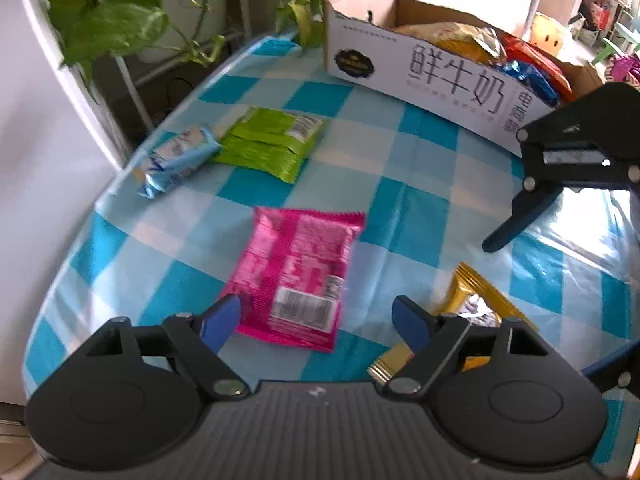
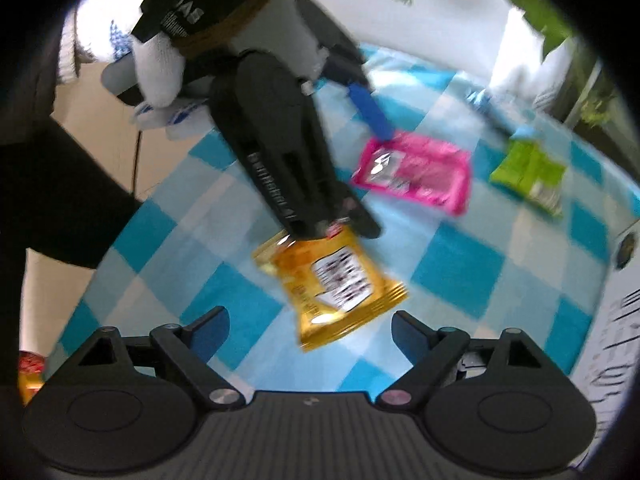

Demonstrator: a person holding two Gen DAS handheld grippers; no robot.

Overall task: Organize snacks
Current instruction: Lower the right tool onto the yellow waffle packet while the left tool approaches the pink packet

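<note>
I had both hand-held grippers spread apart, the left hand-held gripper [image 1: 316, 320] bracketing the pink packet [image 1: 298, 276]; next, I judged, clamp and carry it to the carton [image 1: 440, 76].

A blue-and-white checked tablecloth [image 1: 420, 168] covers the table. Leafy plants [image 1: 108, 20] stand beyond its far left corner, beside a white wall [image 1: 24, 120]. A yellow box [image 1: 548, 34] sits far right, blurred.
</note>
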